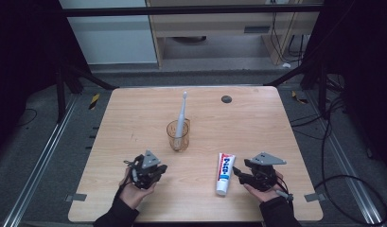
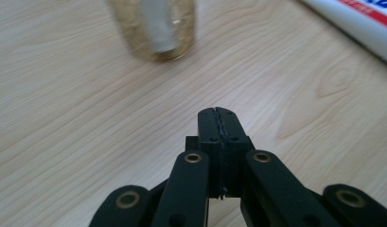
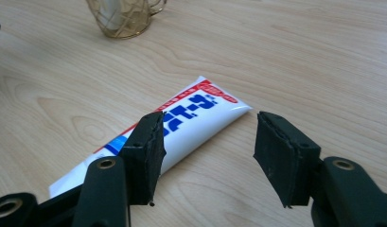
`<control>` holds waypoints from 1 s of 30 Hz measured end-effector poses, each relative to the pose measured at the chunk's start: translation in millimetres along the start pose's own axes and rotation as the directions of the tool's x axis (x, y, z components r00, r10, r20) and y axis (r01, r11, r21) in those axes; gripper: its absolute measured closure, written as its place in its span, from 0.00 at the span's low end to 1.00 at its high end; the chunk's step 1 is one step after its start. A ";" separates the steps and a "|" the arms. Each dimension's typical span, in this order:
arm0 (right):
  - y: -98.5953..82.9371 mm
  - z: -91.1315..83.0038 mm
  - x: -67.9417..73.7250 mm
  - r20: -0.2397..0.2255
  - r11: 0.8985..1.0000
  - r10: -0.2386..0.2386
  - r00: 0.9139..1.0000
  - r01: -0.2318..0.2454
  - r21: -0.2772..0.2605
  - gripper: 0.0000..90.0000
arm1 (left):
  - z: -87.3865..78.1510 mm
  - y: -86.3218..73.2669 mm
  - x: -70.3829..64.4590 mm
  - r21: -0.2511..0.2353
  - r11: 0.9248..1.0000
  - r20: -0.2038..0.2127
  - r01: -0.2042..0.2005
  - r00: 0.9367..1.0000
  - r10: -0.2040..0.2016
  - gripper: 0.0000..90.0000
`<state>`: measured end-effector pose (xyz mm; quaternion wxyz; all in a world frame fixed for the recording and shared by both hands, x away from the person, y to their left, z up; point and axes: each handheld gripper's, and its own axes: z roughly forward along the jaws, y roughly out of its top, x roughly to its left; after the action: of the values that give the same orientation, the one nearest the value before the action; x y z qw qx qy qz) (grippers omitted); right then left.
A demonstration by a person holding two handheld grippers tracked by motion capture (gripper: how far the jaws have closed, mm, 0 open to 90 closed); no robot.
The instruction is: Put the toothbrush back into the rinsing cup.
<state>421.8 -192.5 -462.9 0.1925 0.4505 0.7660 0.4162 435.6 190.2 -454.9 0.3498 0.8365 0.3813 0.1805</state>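
A white toothbrush (image 1: 181, 116) stands upright in a clear amber cup (image 1: 178, 135) at the table's middle. A white toothpaste tube (image 1: 224, 173) with red and blue print lies flat to the cup's lower right. My left gripper (image 1: 158, 168) rests near the front left, jaws pressed shut on nothing, pointing toward the cup (image 2: 153, 28). My right gripper (image 1: 236, 174) sits just right of the tube, jaws open. In the right gripper view the tube (image 3: 181, 125) lies just beyond the gripper (image 3: 207, 137), partly behind its left jaw, not between the jaws.
A small dark round disc (image 1: 226, 99) lies near the table's far edge (image 1: 191, 88). Cables (image 1: 333, 142) trail over the floor to the right. Dark frame struts (image 1: 87, 75) stand at both far corners.
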 end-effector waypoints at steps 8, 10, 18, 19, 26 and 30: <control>2.4 6.3 15.5 -0.058 1.000 -0.007 0.998 0.008 0.018 0.66 | -22.5 -25.0 34.8 -0.007 0.997 -0.081 0.076 0.994 -0.076 0.99; 3.4 7.2 19.7 -0.077 1.000 -0.011 0.997 0.013 0.021 0.72 | -23.6 -27.7 40.1 -0.010 0.995 -0.092 0.095 0.991 -0.095 0.99; 5.2 11.5 33.7 -0.136 0.999 -0.036 0.990 0.039 0.022 0.92 | -19.7 -30.6 47.6 0.002 0.994 -0.112 0.107 0.988 -0.106 0.99; 5.4 12.6 35.0 -0.145 0.999 -0.043 0.988 0.047 0.020 0.94 | -19.5 -30.7 48.1 0.008 0.994 -0.112 0.108 0.988 -0.106 0.99; 4.8 21.8 43.0 -0.184 0.996 -0.061 0.981 0.072 0.050 1.00 | -15.9 -33.8 55.3 0.013 0.991 -0.118 0.135 0.984 -0.132 0.99; 4.2 25.9 48.1 -0.209 0.994 -0.072 0.975 0.088 0.068 1.00 | -13.7 -35.0 57.4 0.022 0.990 -0.120 0.136 0.984 -0.133 0.99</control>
<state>416.4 -138.4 -470.6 0.1112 0.3808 0.8148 0.4227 446.8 256.5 -468.8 0.3255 0.8019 0.4595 0.1999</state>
